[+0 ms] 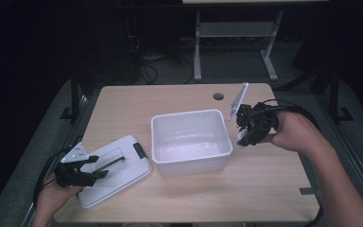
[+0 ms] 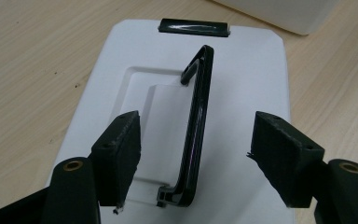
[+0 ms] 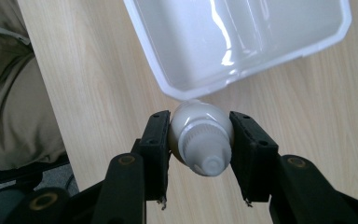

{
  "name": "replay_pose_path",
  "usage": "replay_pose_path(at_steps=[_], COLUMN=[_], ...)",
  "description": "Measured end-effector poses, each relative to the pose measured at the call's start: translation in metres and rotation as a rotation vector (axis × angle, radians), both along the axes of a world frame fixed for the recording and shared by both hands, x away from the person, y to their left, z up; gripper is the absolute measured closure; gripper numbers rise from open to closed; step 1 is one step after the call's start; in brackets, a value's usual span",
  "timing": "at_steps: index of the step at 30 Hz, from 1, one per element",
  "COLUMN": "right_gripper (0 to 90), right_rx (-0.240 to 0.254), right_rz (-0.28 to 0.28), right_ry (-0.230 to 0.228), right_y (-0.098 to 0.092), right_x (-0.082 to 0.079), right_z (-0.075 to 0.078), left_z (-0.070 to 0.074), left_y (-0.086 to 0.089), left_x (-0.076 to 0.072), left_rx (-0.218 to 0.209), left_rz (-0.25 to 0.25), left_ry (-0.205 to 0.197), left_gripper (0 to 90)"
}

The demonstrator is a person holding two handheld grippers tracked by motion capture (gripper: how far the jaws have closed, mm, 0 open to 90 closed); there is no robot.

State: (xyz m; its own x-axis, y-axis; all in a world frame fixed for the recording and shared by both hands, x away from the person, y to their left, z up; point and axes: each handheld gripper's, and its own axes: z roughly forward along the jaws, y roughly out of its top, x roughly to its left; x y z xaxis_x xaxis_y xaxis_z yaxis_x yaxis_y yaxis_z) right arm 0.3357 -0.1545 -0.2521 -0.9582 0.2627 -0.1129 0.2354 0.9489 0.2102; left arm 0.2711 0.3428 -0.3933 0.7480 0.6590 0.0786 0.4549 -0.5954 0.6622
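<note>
Two pads of the right gripper [image 3: 200,156] are clamping a small white bottle [image 3: 200,137] just off the white bin's [image 1: 189,118] right rim, while the left gripper [image 2: 196,158] is gaping around the lid's [image 2: 242,84] black handle [image 2: 198,126] near the tabletop's [image 1: 264,184] front-left corner.

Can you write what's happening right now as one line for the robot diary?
right gripper: shut on white bottle, beside bin | left gripper: jaws open astride lid handle, not gripping | lid: flat on table

We find no readable text, labels, brands or numbers anywhere: bottle [image 3: 200,140], bin [image 1: 190,141], lid [image 2: 186,93] and desk [image 1: 264,184] are all unmarked.
</note>
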Motion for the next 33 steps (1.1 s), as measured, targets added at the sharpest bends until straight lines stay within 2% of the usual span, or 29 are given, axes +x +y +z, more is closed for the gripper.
replay_pose_path(at_steps=[13,25,33], right_gripper=[59.7,59.7,59.7], right_rx=[0.004,-0.013,0.002], right_rz=[0.064,0.073,0.075], right_ry=[0.015,0.035,0.054], right_y=[0.035,0.048,0.051], right_x=[0.009,0.015,0.021], right_z=[-0.003,-0.012,-0.022], left_z=[-0.001,-0.001,0.000], left_y=[0.001,0.000,-0.002], left_x=[0.000,0.000,0.000], left_rx=[0.008,0.003,-0.003], left_rz=[0.003,0.002,-0.010], left_ry=[0.001,0.002,-0.001], left_gripper=[32.3,32.3,32.2])
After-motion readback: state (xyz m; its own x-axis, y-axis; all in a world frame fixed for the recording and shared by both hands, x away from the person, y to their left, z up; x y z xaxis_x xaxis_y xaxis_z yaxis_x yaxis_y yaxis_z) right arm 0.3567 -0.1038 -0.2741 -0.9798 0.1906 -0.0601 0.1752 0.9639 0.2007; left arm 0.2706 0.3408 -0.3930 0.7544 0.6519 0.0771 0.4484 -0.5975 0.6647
